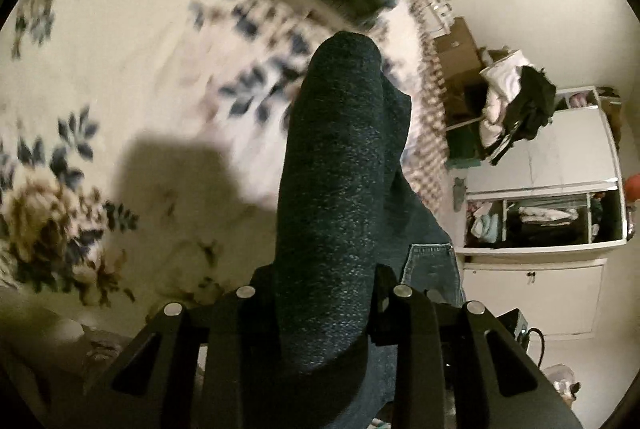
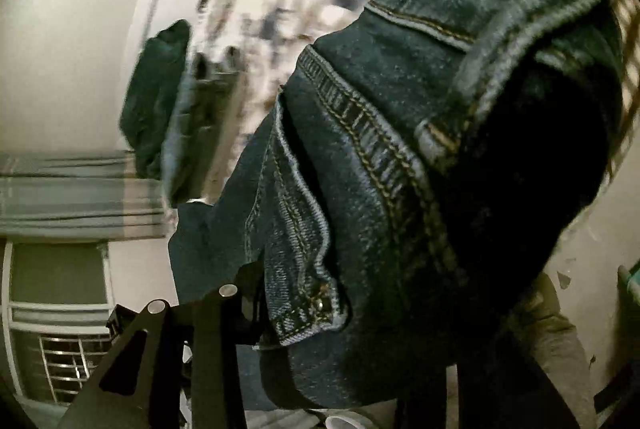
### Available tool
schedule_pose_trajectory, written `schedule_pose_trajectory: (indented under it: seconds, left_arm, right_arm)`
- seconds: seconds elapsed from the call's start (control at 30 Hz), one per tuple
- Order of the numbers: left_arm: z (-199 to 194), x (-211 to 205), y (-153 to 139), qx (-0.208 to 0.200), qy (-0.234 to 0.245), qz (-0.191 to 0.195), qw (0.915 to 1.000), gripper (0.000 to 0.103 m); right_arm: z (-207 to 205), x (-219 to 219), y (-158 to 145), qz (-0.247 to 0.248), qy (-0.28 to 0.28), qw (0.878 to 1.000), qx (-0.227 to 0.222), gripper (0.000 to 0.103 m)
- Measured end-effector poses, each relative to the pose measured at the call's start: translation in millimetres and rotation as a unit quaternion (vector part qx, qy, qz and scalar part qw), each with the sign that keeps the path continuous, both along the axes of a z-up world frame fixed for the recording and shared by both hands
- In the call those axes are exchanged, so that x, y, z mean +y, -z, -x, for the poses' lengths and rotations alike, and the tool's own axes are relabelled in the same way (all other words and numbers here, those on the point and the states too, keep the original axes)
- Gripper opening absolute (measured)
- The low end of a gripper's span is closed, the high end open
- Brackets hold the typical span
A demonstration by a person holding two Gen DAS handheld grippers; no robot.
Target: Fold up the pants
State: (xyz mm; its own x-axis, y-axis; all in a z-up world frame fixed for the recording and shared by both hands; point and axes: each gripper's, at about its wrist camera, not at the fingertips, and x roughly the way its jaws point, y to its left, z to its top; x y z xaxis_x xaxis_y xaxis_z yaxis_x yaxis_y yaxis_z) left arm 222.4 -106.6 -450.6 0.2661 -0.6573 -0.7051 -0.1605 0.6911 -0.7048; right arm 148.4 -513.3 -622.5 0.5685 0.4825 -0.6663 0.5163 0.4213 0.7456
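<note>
Denim fills both views: the left gripper (image 1: 340, 77) is clamped on a dark fold of the jeans (image 2: 380, 149), and the right gripper (image 2: 500, 169) pinches the waistband, the jeans hanging above the floral bed (image 1: 120, 69). Both point steeply down. Keeping them level and the cloth taut should give a clean fold.

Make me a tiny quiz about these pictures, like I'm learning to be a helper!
1. True or false: the jeans lie spread flat on the bedspread.
2. What is printed on the bedspread? A) stars B) flowers C) dots
3. What colour is the cupboard?

Key: 1 false, the jeans are bunched up close to the camera; 2 B; 3 white.
</note>
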Motion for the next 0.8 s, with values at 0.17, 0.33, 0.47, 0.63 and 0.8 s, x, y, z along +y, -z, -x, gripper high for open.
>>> schedule_pose_trajectory:
  seconds: [0.17,0.33,0.47,0.63,0.8]
  left_arm:
    - [-45.3,17.6,-68.9,-0.04,-0.013,0.004,0.9991,0.026]
    - [-130.7,44.8,-112.2,-0.073,-0.02,0.008,0.9971,0.026]
    - [-222.9,77.1,-122.8,-0.091,-0.015,0.007,0.9957,0.026]
    - [-326.7,112.4,-101.7,-0.094,-0.016,0.005,0.9954,0.026]
    - [-398.9,141.6,-54.7,-0.074,-0.02,-0.003,0.9971,0.026]
  right_arm:
    - [-52.6,8.9,-69.5,-0.002,-0.006,0.999,-0.043,0.041]
    - [-136.8,32.0,-118.7,-0.005,0.005,0.997,-0.079,0.042]
    - [-223.1,59.3,-133.5,-0.005,0.014,0.995,-0.102,0.042]
    - [-328.6,91.7,-121.7,-0.008,0.017,0.994,-0.111,0.042]
    - [-421.8,120.6,-83.5,-0.004,0.006,0.995,-0.101,0.041]
